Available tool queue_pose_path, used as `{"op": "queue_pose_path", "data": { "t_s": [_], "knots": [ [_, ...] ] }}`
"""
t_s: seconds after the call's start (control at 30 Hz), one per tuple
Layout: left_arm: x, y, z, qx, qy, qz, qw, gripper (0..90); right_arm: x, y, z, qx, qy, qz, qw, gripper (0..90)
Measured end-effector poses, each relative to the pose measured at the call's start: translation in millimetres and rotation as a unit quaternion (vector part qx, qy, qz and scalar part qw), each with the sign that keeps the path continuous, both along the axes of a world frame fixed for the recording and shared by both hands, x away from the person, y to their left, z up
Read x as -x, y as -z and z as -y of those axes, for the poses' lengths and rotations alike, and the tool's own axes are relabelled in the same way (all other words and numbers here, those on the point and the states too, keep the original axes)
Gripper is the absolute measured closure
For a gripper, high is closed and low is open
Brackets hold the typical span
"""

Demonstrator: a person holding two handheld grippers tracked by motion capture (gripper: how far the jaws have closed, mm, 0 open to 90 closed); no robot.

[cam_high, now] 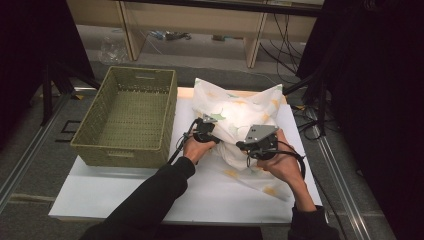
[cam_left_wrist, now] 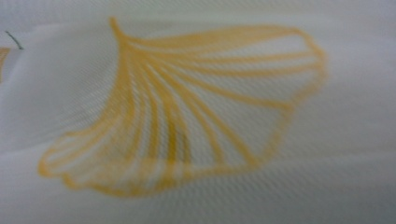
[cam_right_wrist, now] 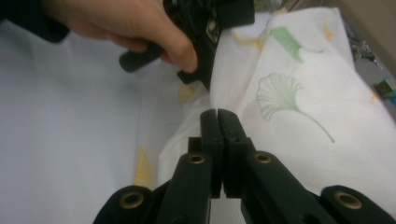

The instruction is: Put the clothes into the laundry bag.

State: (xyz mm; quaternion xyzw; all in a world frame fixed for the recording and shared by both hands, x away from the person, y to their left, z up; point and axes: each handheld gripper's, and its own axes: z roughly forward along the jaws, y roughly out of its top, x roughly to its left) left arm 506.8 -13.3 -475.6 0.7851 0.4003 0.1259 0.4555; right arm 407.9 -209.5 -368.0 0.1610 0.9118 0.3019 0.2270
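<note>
A green wicker basket (cam_high: 125,117) stood empty at the table's (cam_high: 100,192) far left corner, its left wall along the left edge and its near wall well back from the near edge. Beyond the far edge, a pale wooden shelf (cam_high: 200,22) ran across the floor (cam_high: 210,62), with clear plastic wrap (cam_high: 111,50) lying at its left foot and small clutter under it, too blurred to tell. Black cables (cam_high: 285,37) hung and trailed past the far right corner.
</note>
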Motion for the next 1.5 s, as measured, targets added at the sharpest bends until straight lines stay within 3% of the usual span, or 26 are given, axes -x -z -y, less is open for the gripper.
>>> {"op": "queue_pose_path", "data": {
  "t_s": [0.07,0.2,0.3,0.4,0.47,0.53,0.57,0.6,0.63,0.67,0.73,0.8,0.87,0.97,1.0,1.03,1.07,1.1,1.13,1.23,1.27,1.37,1.4,1.43,1.5],
  "knots": [
    [6.7,-5.2,-4.9,-0.017,0.008,0.008,0.9998,65.1,-3.9,5.1,0.0,0.01,0.005,-0.001,0.9999,90.0],
    [20.4,-13.8,-18.6,-0.019,0.012,0.01,0.9997,54.7,-4.2,4.7,4.6,0.003,0.012,-0.001,0.9999,90.0],
    [31.1,-13.5,-22.4,-0.025,0.038,-0.016,0.9988,40.2,-3.4,3.3,3.7,0.008,0.019,0.004,0.9998,90.0],
    [42.7,-6.0,-23.5,-0.046,0.037,-0.04,0.9974,26.4,-4.8,3.4,4.4,0.01,0.027,0.014,0.9995,90.0],
    [48.3,0.5,-23.0,-0.064,0.046,-0.052,0.9955,22.1,-5.7,3.1,5.3,0.007,0.033,0.012,0.9994,90.0],
    [49.2,7.1,-19.0,-0.074,0.048,-0.05,0.9948,21.3,-5.5,3.1,5.8,0.006,0.034,0.01,0.9994,90.0],
    [48.3,9.2,-15.7,-0.065,0.043,-0.05,0.9957,22.6,-5.4,2.6,5.7,0.003,0.035,0.013,0.9993,90.0],
    [45.9,10.4,-12.7,-0.053,0.042,-0.044,0.9967,29.6,-5.3,1.9,5.4,0.003,0.035,0.009,0.9993,90.0],
    [42.9,10.4,-9.2,-0.046,0.045,-0.041,0.9971,42.1,-5.6,1.0,5.6,0.002,0.029,0.011,0.9995,90.0],
    [38.1,10.1,-6.1,-0.051,0.05,-0.033,0.9969,46.5,-5.3,0.1,5.3,0.0,0.027,0.012,0.9996,90.0],
    [29.0,10.6,1.2,-0.046,0.05,-0.025,0.9974,64.5,-4.6,-1.2,6.8,-0.003,0.028,0.014,0.9995,90.0],
    [19.8,11.8,7.2,-0.032,0.045,-0.015,0.9984,77.8,-3.6,-2.9,8.0,-0.006,0.035,0.011,0.9993,90.0],
    [13.2,10.6,13.8,-0.012,0.028,-0.013,0.9995,82.6,-3.2,-4.5,9.1,-0.005,0.03,0.011,0.9995,90.0],
    [11.3,4.3,23.7,0.008,0.025,0.009,0.9996,83.4,-1.7,-7.4,10.2,-0.009,0.028,0.01,0.9995,90.0],
    [8.2,4.0,22.9,-0.019,0.048,0.019,0.9985,83.3,-1.4,-8.3,10.9,-0.01,0.029,0.012,0.9994,90.0],
    [5.1,7.2,22.5,-0.037,0.049,0.028,0.9977,83.1,-1.1,-8.1,11.9,-0.013,0.032,0.015,0.9993,90.0],
    [2.2,11.7,20.3,-0.05,0.039,0.016,0.9979,82.1,-1.3,-7.3,13.2,-0.01,0.031,0.007,0.9994,90.0],
    [1.7,15.6,21.0,-0.018,0.019,-0.01,0.9996,79.0,-1.8,-5.7,14.3,-0.011,0.033,0.008,0.9993,90.0],
    [3.0,14.5,19.0,-0.016,0.016,-0.02,0.9995,75.6,-2.2,-4.1,14.6,-0.009,0.036,0.004,0.9993,90.0],
    [13.7,-0.7,12.5,-0.053,0.024,-0.011,0.9982,54.0,-5.6,0.6,14.2,-0.003,0.025,-0.002,0.9997,90.0],
    [17.9,-7.1,7.6,-0.062,0.029,-0.009,0.9976,48.7,-4.8,1.6,14.3,-0.005,0.035,-0.004,0.9994,90.0],
    [31.5,-25.7,-12.0,-0.113,0.03,0.016,0.993,36.8,-5.3,-0.2,15.5,-0.007,0.033,-0.003,0.9994,90.0],
    [34.0,-28.6,-18.5,-0.12,0.025,0.021,0.9923,36.1,-5.3,-0.7,15.8,-0.008,0.034,-0.002,0.9994,90.0],
    [35.6,-29.8,-23.1,-0.134,0.009,0.03,0.9905,35.6,-5.0,-0.9,16.1,-0.01,0.037,-0.001,0.9993,90.0],
    [35.9,-25.7,-28.6,-0.156,-0.015,0.025,0.9874,35.3,-5.3,-1.6,16.3,-0.008,0.034,-0.003,0.9994,90.0]
  ]
}}
